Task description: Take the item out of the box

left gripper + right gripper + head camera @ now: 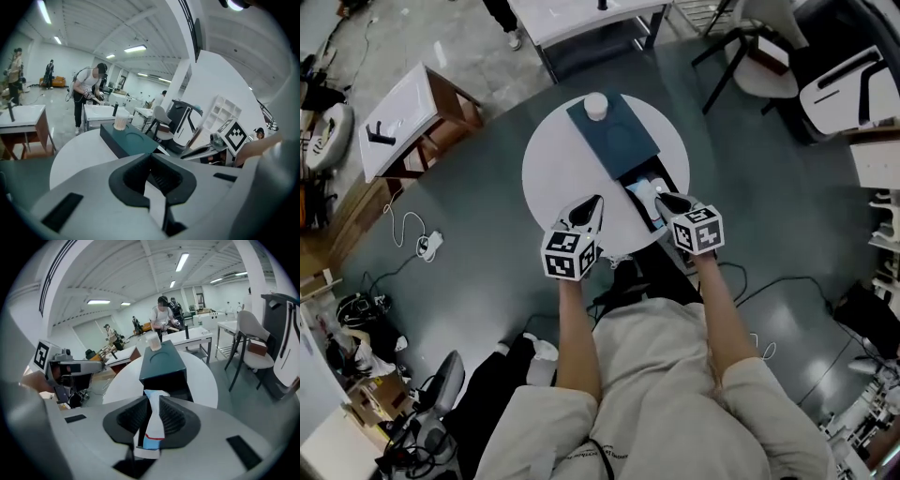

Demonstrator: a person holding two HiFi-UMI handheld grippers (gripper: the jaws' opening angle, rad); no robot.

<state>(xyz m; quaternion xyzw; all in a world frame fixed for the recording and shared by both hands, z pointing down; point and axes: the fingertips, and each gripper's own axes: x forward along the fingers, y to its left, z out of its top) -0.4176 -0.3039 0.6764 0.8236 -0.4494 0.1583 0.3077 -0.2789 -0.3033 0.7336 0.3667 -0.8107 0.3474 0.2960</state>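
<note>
The left gripper [596, 201] is held clenched and empty at the near edge of the round white table [548, 169], just beside the dark teal box [614, 131]. At the box's open near end, a white-and-blue packet [151, 427] is clamped between the right gripper's [151, 401] jaws.

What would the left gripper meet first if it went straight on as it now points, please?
Probably the near end of the dark teal box, though the white table may come first.

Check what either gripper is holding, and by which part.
Right gripper pinches a white packet with blue and red print around its middle, just in front of the open dark box. Left gripper is shut, holding nothing.
</note>
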